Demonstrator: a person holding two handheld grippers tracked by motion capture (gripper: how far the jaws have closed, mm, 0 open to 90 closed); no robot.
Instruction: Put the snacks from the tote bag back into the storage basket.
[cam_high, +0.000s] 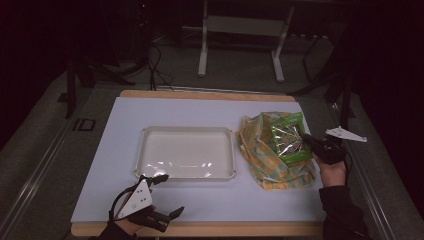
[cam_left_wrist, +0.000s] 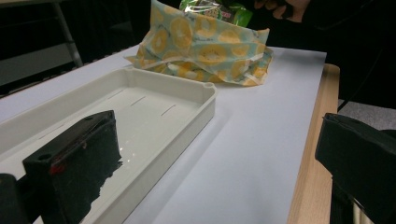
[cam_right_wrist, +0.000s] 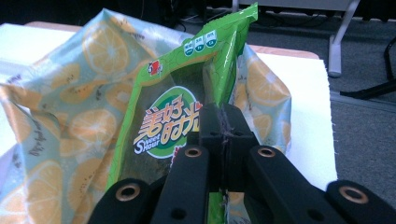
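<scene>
White tray (cam_high: 185, 152) sits mid-table on the pale mat (cam_high: 210, 200); nothing lies in it, and its floor is glossy.

Right of the tray, close to its right rim but apart from it — a crumpled bag printed with orange slices (cam_high: 265, 162). A green snack packet (cam_high: 289, 137) stands in the bag's open mouth, half out, foil centre catching light.

Right gripper (cam_high: 306, 138) reaches in from the far side of the bag, away from the tray. Its jaws are pinched tight on the packet's edge; the right gripper view shows them pressed together with the green film (cam_right_wrist: 219, 65) rising straight up between them. The packet's label (cam_right_wrist: 170, 123) faces that camera, the bag (cam_right_wrist: 70, 112) behind and around it.

Left gripper (cam_high: 172, 215) is in front of the tray's near-left corner, at the table's near edge, held in a hand (cam_high: 131, 220). Jaws spread wide, holding nothing — in the left gripper view one jaw overlaps the tray (cam_left_wrist: 154, 107), the other lies over the wooden table edge (cam_left_wrist: 315, 186).
</scene>
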